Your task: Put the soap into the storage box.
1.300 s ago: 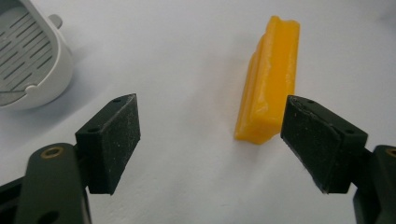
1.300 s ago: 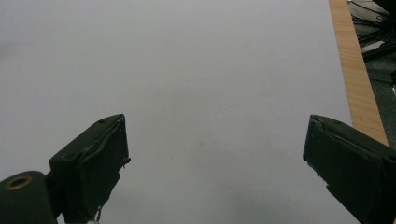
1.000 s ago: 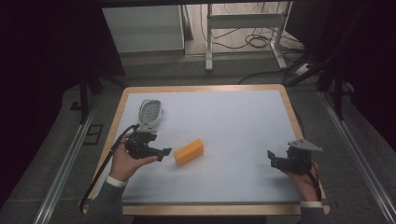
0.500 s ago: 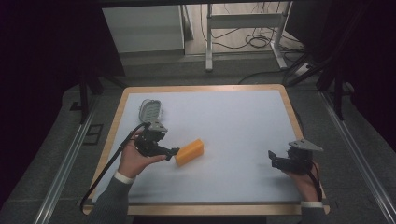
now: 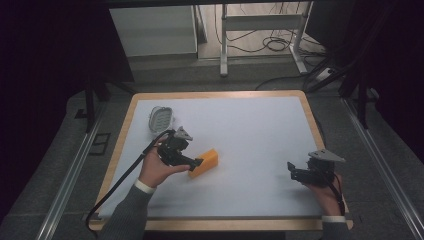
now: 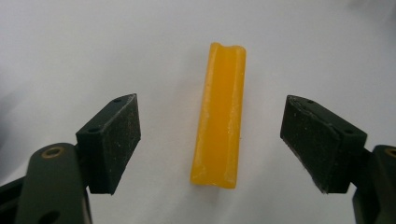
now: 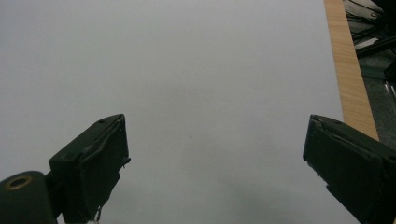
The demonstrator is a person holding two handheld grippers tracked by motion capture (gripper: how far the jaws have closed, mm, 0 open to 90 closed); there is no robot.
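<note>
An orange block [image 5: 206,161] lies flat on the white table sheet [image 5: 250,130], left of centre. In the left gripper view it is a long yellow-orange bar [image 6: 222,116] running away from the camera. My left gripper [image 5: 196,163] hovers at the block's near-left end, open, its two black pads [image 6: 113,140] spread wide on either side of the bar without touching it. My right gripper [image 5: 292,173] rests near the front right of the sheet, open, with bare sheet between its pads [image 7: 93,161].
A white oval perforated object [image 5: 161,119] lies at the back left of the sheet. The table's wooden rim [image 5: 315,125] frames the sheet. A black cable [image 5: 120,182] trails from the left gripper toward the front edge.
My left gripper has moved right and forward from beside the white oval object to the orange block, now straddling its end. The right gripper has stayed put.
</note>
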